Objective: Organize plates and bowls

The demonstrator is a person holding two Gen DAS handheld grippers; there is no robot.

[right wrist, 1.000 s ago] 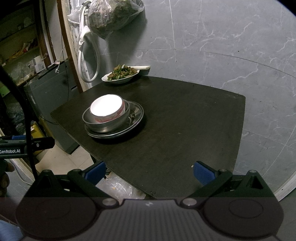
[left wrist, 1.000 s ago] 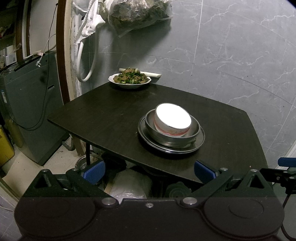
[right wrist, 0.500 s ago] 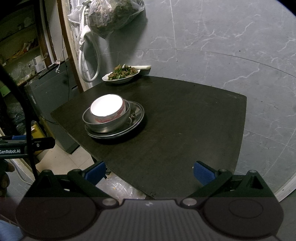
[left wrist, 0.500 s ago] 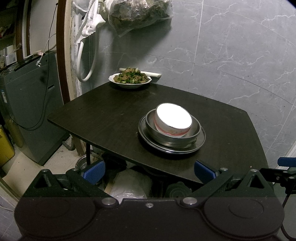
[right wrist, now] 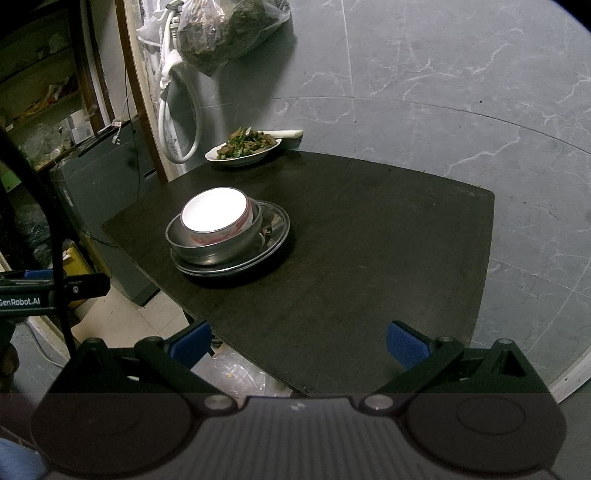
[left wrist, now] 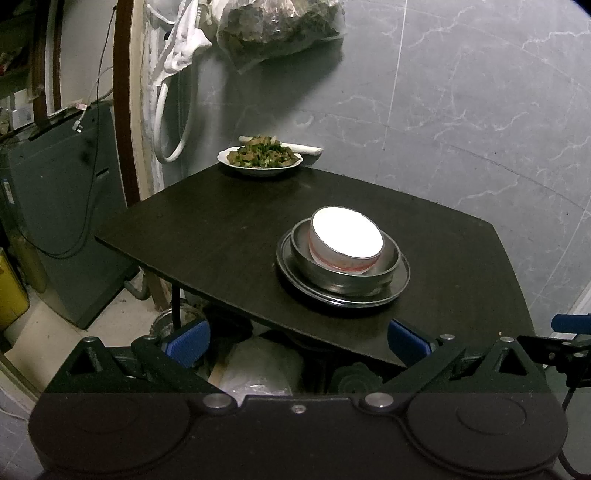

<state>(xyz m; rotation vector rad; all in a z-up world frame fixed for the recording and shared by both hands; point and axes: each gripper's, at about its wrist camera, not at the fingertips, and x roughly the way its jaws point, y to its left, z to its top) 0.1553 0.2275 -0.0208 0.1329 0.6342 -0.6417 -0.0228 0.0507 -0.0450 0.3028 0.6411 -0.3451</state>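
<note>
Both grippers, left (left wrist: 297, 341) and right (right wrist: 297, 341): jaws wide open, empty (off table (right wrist: 369, 240)). White bowl (left wrist: 345, 240) nested in steel bowl (left wrist: 343, 275) on plate (left wrist: 400, 273).

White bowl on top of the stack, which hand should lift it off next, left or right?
Probably left: the white bowl sits nearly straight ahead of the open left gripper; from the right gripper it lies off to the left.

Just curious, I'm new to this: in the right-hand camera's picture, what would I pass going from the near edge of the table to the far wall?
Stack of bowls → plate of food → hanging bag.
</note>
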